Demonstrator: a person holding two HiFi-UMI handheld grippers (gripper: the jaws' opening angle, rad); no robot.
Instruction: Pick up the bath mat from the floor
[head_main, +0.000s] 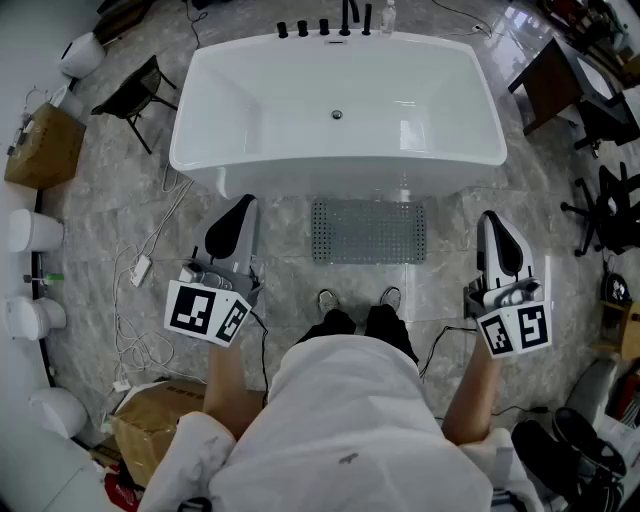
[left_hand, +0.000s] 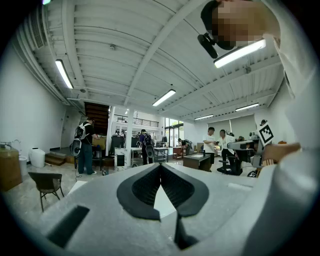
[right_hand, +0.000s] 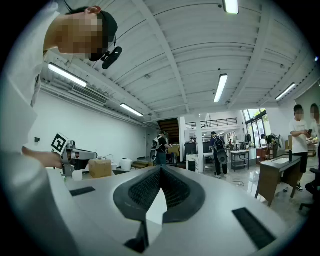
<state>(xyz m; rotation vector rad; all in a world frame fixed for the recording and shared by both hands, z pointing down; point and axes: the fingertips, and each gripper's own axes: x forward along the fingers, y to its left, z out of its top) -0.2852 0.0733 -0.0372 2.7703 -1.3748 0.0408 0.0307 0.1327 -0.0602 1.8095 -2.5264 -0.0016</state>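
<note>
A grey bath mat (head_main: 368, 231) dotted with holes lies flat on the marble floor, right in front of the white bathtub (head_main: 338, 105). My left gripper (head_main: 243, 203) hovers to the mat's left, held level and shut with nothing in it. To the mat's right my right gripper (head_main: 491, 219) is also level, shut and empty. In the left gripper view the black tips (left_hand: 160, 165) meet, and the same shows in the right gripper view (right_hand: 161, 169). Neither gripper view shows the mat. My shoes (head_main: 358, 299) stand just short of the mat's near edge.
A black folding chair (head_main: 133, 95) and a cardboard box (head_main: 42, 147) sit at the left. White cables (head_main: 142, 270) trail over the floor. Another box (head_main: 158, 415) lies near my left side. A dark desk (head_main: 552, 85) and office chairs (head_main: 612, 205) stand at the right. People stand far off in the hall.
</note>
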